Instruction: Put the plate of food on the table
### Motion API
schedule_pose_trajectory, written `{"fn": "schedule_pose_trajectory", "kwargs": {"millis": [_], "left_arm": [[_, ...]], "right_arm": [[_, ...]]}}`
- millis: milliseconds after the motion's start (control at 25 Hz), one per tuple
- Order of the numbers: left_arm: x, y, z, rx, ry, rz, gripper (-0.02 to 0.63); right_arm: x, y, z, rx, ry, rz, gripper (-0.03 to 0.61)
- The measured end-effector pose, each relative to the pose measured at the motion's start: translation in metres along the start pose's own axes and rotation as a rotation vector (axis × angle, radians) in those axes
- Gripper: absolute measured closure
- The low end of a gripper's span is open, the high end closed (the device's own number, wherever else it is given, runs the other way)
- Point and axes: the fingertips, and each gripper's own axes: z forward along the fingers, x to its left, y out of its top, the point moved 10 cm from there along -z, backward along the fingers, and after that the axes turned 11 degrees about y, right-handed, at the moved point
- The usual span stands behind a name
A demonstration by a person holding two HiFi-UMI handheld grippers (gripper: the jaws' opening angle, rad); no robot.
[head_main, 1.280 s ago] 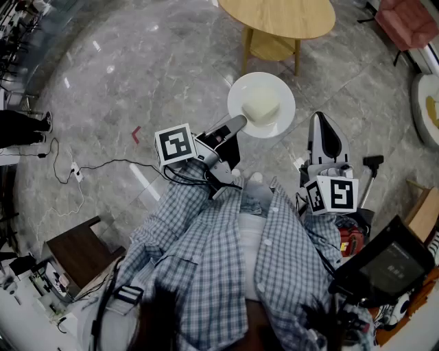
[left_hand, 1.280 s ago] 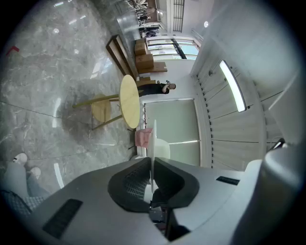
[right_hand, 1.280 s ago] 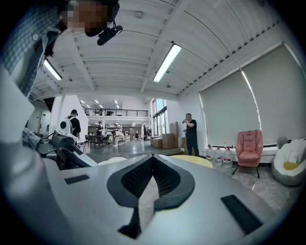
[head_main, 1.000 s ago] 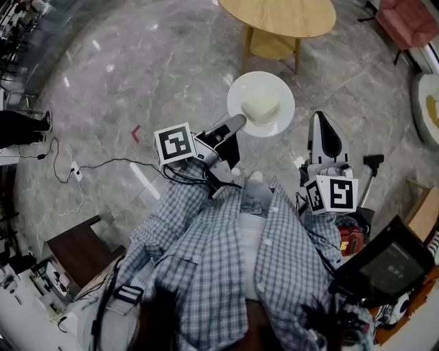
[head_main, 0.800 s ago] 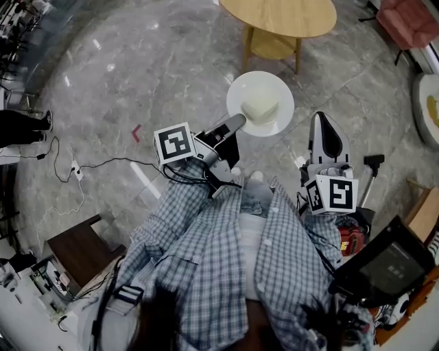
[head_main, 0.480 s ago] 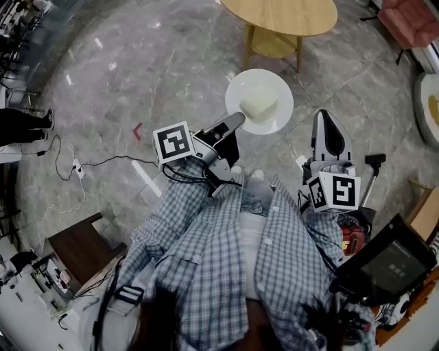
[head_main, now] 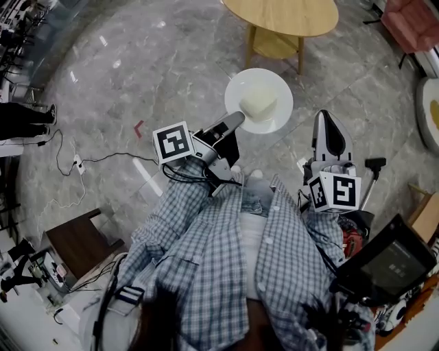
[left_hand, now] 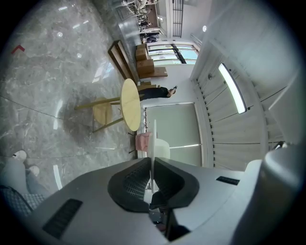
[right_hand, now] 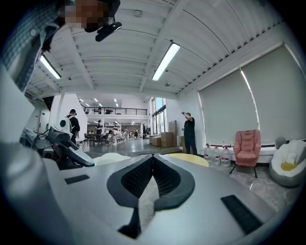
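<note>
Head view: pinching the rim of the plate [head_main: 271,85] in the left gripper [head_main: 236,120], pale food [head_main: 258,104] just beyond its tips.
Further ahead, a round table [head_main: 285,15]; right gripper [head_main: 328,123] pressed together, empty.

My camera layout
Head view looks steeply down; gripper views sight along their jaws; all share the round bench [head_main: 281,15].

Grey marble floor [head_main: 103,96], pink armchair [head_main: 415,24]
</note>
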Motion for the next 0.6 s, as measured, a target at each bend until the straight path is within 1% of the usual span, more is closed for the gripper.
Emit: {"fn": "schedule_pose_trajectory", "kwargs": {"millis": [200, 600], "left_arm": [[-0.002, 0.000, -0.002, -0.012, -0.004, -0.006, 0.594], [0.001, -0.007, -0.002, -0.016, -0.009, -0.019, 0.594]], "right_arm": [[-0.004, 0.001, -0.004, -0.011, -0.002, -0.006, 0.571], [-0.005, -0.002, -0.014, 0.002, -0.019, -0.001, 0.571]]}}
